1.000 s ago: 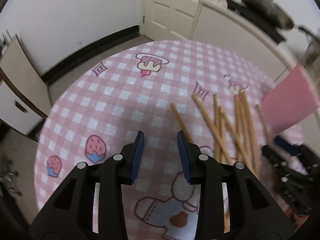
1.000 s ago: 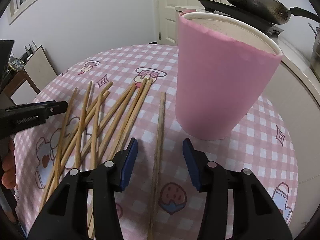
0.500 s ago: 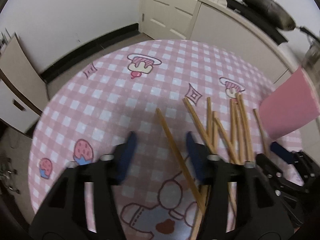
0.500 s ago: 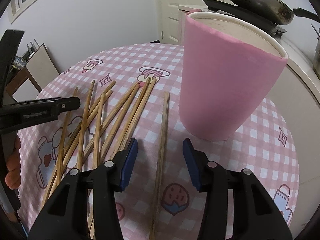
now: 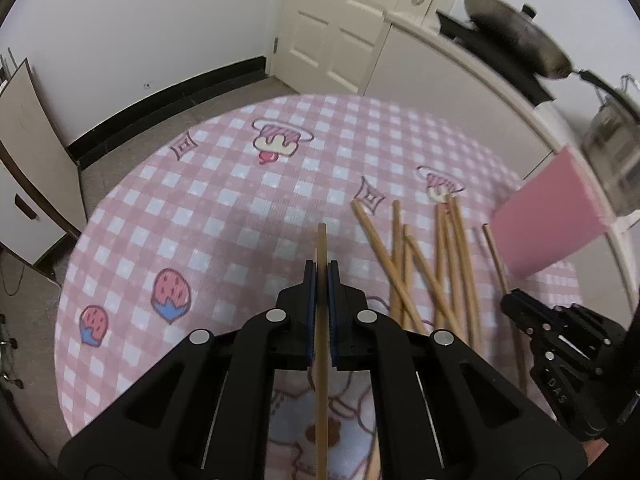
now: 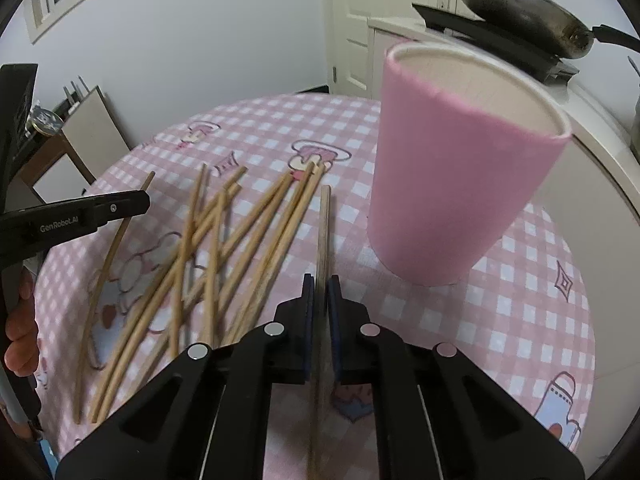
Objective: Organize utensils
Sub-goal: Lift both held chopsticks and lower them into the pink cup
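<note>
The right-hand chopstick is lying lengthwise along the line of the right gripper, its far tip pointing up the tabletop and ending just left of the base of the pink cup; the fingers have just been closing and are now clamping its shaft from either side. The cup is standing upright, mouth open, to the right and a little farther off, so this gripper is the nearer one to it, and the stick will likely need tipping end-down to go in. The left-hand chopstick is likewise running straight out between the fingers of the left gripper, which have also just been closing on it. The loose chopsticks are fanning across the cloth between the two grippers.
</note>
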Demonstrator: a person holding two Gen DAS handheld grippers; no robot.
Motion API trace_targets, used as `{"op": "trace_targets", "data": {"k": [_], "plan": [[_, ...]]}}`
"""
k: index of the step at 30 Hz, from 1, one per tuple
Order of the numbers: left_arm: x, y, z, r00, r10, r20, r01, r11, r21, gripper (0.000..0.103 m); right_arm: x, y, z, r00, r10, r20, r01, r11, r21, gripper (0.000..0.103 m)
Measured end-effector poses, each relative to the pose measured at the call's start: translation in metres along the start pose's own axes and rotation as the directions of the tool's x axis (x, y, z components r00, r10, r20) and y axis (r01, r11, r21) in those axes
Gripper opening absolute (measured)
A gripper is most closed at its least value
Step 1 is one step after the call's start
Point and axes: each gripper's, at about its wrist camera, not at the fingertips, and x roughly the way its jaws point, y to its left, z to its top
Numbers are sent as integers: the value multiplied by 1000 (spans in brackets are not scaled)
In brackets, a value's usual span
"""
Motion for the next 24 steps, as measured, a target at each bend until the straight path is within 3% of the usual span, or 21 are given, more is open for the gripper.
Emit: {"op": "trace_targets", "data": {"k": [6, 12, 19, 22, 24], "plan": [[-56, -6, -3, 994, -51, 92, 49, 999, 18, 6, -46, 7, 1, 993, 85, 86, -86, 996, 10, 5], [-119, -15, -7, 973, -118, 198, 111, 993, 45, 6, -102, 11, 5, 970, 146, 194, -149, 989, 0, 5], [-184, -45, -19, 919, -213, 330, 182, 976, 123, 5, -160, 7, 6, 939, 163, 302, -162, 986, -28, 5], [-208, -63, -19, 887, -248, 390, 200, 967, 160, 5, -185, 1, 7, 922, 160, 351, -154, 987, -45, 5], [-223, -76, -16, 856, -271, 441, 211, 961, 181, 5, -197, -3, 7, 911, 144, 387, -134, 990, -54, 5]]}}
